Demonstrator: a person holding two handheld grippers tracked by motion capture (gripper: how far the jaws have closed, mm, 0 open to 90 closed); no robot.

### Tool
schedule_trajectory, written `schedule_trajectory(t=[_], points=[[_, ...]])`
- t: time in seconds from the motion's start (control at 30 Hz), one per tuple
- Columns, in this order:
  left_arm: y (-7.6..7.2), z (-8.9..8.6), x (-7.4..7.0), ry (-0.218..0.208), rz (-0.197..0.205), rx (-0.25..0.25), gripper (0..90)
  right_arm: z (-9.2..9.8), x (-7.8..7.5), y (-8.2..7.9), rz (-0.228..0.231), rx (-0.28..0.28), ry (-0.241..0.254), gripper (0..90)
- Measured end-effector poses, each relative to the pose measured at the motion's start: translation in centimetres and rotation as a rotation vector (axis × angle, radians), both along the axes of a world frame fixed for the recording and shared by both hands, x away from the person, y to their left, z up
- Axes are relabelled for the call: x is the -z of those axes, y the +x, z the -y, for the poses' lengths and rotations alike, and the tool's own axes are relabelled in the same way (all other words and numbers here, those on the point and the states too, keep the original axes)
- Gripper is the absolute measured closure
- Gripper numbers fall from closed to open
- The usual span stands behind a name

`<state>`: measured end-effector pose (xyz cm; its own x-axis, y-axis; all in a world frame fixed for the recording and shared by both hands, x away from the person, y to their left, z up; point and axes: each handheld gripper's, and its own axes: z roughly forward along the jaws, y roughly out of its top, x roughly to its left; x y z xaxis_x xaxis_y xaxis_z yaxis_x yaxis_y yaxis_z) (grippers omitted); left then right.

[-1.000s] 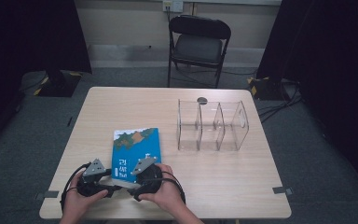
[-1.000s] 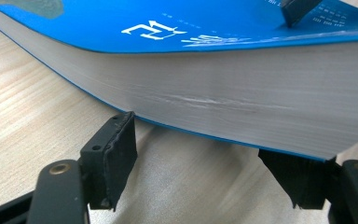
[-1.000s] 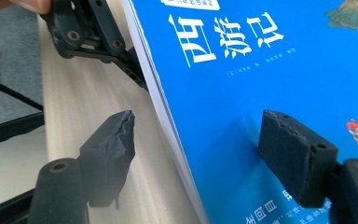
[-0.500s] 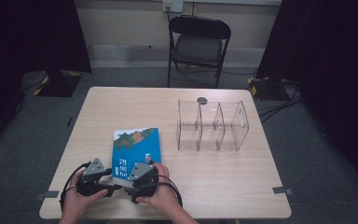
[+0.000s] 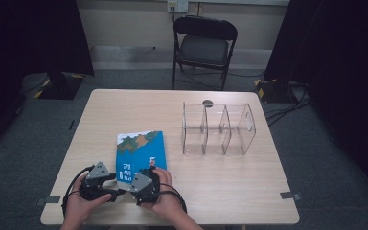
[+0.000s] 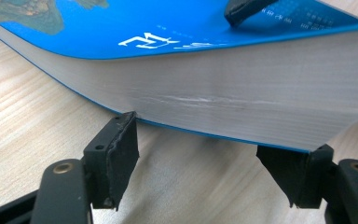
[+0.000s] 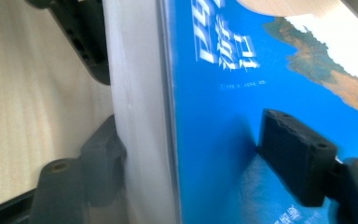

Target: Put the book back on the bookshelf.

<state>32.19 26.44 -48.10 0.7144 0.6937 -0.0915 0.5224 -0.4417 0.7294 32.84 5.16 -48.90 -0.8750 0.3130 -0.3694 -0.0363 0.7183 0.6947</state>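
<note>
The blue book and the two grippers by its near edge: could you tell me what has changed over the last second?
Little has moved. The right gripper has just been closing its jaws, which now straddle the blue book, one on the cover and one under its raised near edge. The left gripper stays at the page edge, jaws unchanged. The clear divider box and the table are as before.

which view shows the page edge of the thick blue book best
The left gripper view: the thick blue paperback book's white page block runs across it, near edge raised off the wooden table. The right gripper view shows it as a blurred strip; the high view shows mainly the cover.
</note>
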Motion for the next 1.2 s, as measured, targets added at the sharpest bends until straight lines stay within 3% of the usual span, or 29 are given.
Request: schedule_trajectory(t=[0.17, 0.27, 0.33, 0.4, 0.43, 0.53, 0.63, 0.67, 0.77, 0.87, 0.93, 1.1, 1.2], points=[[0.0, -0.1, 0.0, -0.004, -0.003, -0.001, 29.0, 0.4, 0.2, 0.2, 0.007, -0.019, 0.03, 29.8], [0.0, -0.4, -0.1, -0.041, 0.014, -0.003, 27.8, 0.5, -0.2, -0.1, 0.013, -0.021, 0.034, 44.5], [-0.1, -0.4, -0.2, -0.04, 0.01, 0.003, 27.8, 0.6, -0.3, -0.2, 0.019, -0.023, 0.032, 46.1], [-0.3, -0.4, -0.2, 0.002, 0.011, 0.015, 22.6, 0.4, -0.8, -0.2, 0.014, -0.017, 0.006, 49.5], [-0.3, -0.4, -0.2, 0.002, 0.011, 0.015, 21.7, 0.4, -0.8, -0.2, 0.014, -0.017, 0.006, 49.5], [-0.4, -0.7, 0.1, 0.06, 0.001, 0.037, 19.2, 0.5, -1.2, -0.4, 0.012, 0.004, -0.005, 52.6], [-0.6, -0.8, 0.6, 0.083, -0.022, 0.061, 19.3, 0.6, -1.5, -0.3, 0.003, 0.008, -0.026, 53.9], [-0.6, -0.8, 0.7, 0.107, -0.009, 0.073, 19.5, 0.8, -2.1, -0.3, -0.004, 0.014, -0.028, 55.2], [-0.5, -0.8, 0.8, 0.11, -0.013, 0.087, 18.5, 1.2, -3.2, 0.0, -0.017, 0.028, -0.027, 57.6], [-0.7, -0.3, 0.9, 0.158, 0.0, 0.109, 16.6, 1.5, -4.4, 0.3, -0.034, 0.035, -0.019, 59.4], [-0.6, -0.3, 0.9, 0.166, 0.004, 0.114, 16.7, 1.8, -5.0, 0.5, -0.035, 0.034, -0.02, 60.1], [-0.6, -0.7, 1.3, 0.121, 0.013, 0.105, 14.9, 2.2, -6.1, 0.8, -0.053, 0.04, -0.027, 61.0], [-0.5, -1.1, 1.6, 0.105, 0.046, 0.094, 13.7, 2.2, -6.5, 0.9, -0.071, 0.049, -0.029, 61.0]])
